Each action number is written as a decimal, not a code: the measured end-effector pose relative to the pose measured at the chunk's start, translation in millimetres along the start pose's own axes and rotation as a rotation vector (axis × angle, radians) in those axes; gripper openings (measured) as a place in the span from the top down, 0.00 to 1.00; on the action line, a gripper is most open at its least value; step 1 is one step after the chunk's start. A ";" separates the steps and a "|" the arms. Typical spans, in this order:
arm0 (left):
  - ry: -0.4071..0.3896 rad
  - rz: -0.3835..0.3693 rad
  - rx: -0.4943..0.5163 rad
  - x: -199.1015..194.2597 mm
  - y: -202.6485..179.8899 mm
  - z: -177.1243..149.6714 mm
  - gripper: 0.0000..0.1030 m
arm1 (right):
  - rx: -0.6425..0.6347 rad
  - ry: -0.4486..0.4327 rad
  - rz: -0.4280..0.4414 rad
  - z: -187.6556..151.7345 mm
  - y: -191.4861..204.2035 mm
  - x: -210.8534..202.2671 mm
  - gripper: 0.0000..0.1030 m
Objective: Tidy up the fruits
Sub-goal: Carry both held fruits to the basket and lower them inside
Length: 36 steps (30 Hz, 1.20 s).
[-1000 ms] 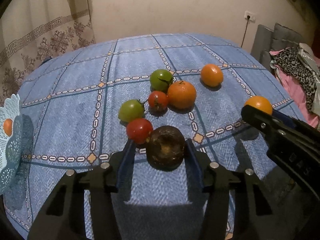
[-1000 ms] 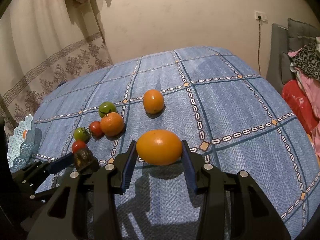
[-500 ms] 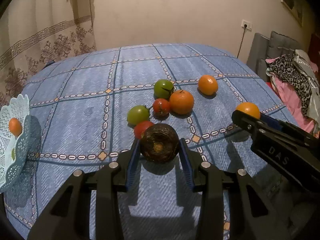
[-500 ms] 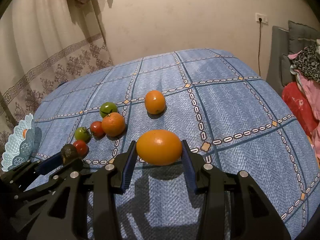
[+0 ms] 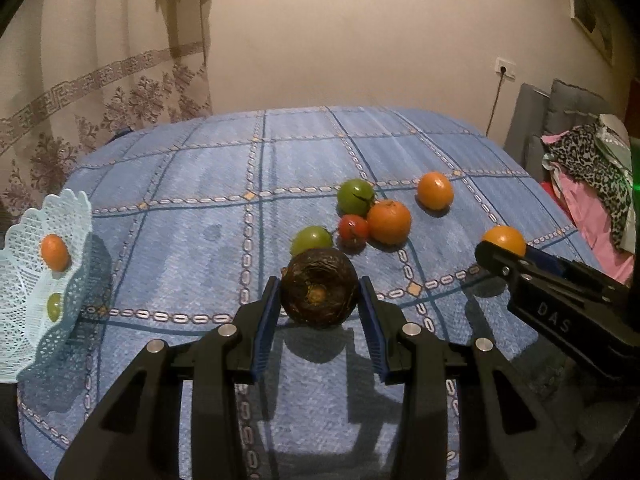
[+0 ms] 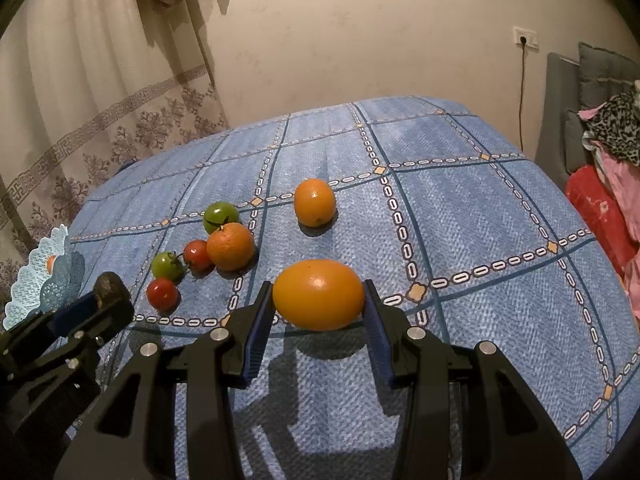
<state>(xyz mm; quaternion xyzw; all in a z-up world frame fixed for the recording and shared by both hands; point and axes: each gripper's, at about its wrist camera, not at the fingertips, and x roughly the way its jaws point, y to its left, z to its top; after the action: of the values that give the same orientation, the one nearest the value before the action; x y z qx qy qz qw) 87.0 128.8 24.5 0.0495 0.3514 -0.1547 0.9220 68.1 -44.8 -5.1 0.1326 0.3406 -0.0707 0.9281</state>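
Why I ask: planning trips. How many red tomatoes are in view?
2. One tomato at the cluster's near-left edge; another beside the mandarin. The basket may hide more.

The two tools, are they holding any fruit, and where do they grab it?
Yes. The left tool pinches the dark brown fruit by its two sides. The right tool pinches an orange by its ends.

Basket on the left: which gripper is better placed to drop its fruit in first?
Probably left. The left gripper, shut on the dark fruit, is nearer the basket; the right gripper holds its orange farther away.
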 end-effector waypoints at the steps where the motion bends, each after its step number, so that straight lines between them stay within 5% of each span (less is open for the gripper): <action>1: -0.003 0.003 -0.004 -0.6 1.5 0.9 0.61 | 0.001 -0.002 0.001 -0.2 0.1 -0.3 0.57; 22: -0.100 0.132 -0.091 -43.0 54.4 -1.8 0.61 | 0.012 -0.063 0.004 1.9 0.6 -17.0 0.57; 36: -0.148 0.270 -0.140 -78.6 121.6 -7.9 0.61 | -0.069 -0.052 0.064 0.3 50.6 -32.7 0.57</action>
<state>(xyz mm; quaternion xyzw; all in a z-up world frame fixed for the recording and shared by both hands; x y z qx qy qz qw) 65.5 265.3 68.7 0.0205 0.2826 -0.0079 0.9590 54.7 4.7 26.5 0.1096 0.3141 -0.0326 0.9425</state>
